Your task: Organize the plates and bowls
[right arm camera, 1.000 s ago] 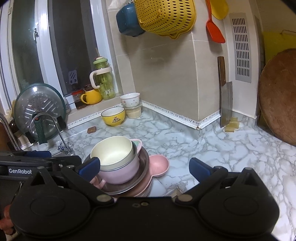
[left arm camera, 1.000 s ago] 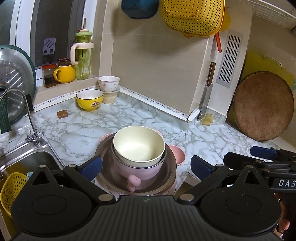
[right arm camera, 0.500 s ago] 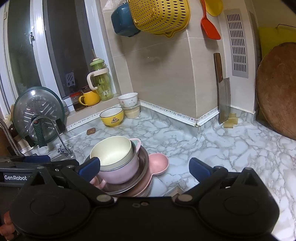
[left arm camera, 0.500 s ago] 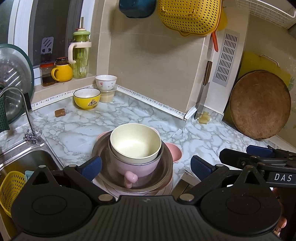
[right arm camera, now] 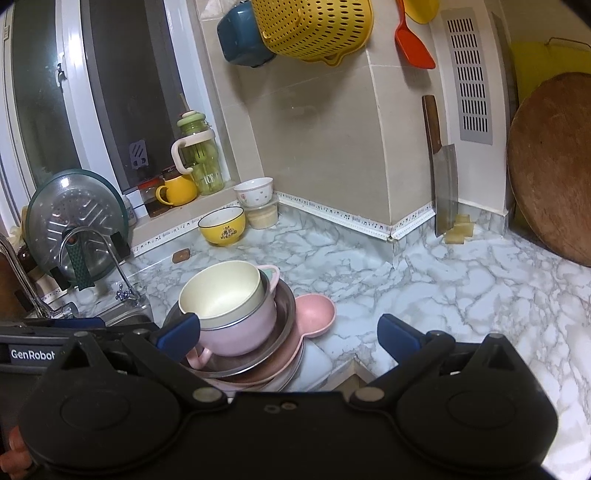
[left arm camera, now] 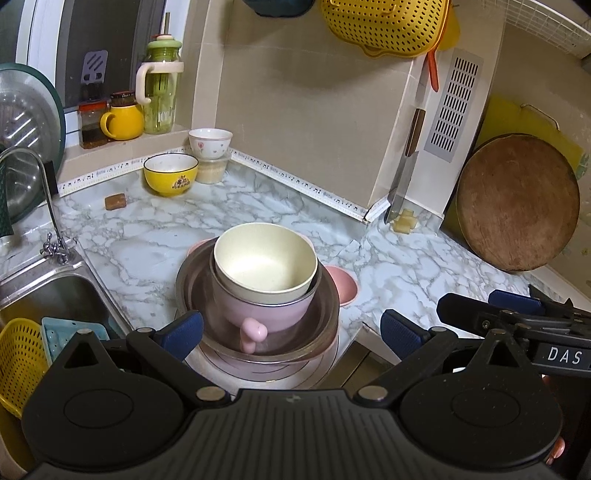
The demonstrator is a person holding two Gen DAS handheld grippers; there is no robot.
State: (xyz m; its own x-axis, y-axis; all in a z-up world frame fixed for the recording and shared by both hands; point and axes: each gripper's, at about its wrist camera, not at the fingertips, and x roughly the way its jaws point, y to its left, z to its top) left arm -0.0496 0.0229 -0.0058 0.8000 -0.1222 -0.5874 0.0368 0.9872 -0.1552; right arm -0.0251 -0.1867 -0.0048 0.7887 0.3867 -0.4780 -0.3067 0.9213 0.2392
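Note:
A stack stands at the marble counter's near edge: a cream bowl [left arm camera: 265,263] inside a pink handled bowl [left arm camera: 255,314], inside a steel bowl [left arm camera: 325,314], on a pink eared plate [left arm camera: 345,284] and white plates. It also shows in the right wrist view, cream bowl [right arm camera: 221,291] on top. My left gripper [left arm camera: 291,330] is open, its fingers either side of the stack's near part. My right gripper [right arm camera: 288,332] is open and empty, just right of the stack. A yellow bowl [left arm camera: 170,179] and a white flowered bowl [left arm camera: 210,142] sit at the back.
A sink [left arm camera: 44,302] with faucet [left arm camera: 44,206] lies left, with a yellow basket [left arm camera: 18,365]. A cleaver [left arm camera: 402,188] and round wooden board [left arm camera: 517,203] lean on the right wall. A yellow colander [left arm camera: 384,26] hangs above. A yellow mug [left arm camera: 123,120] and green bottle [left arm camera: 160,96] stand on the sill.
Both grippers have drawn back and risen slightly from the stack; the stack itself has not moved. Both stay open.

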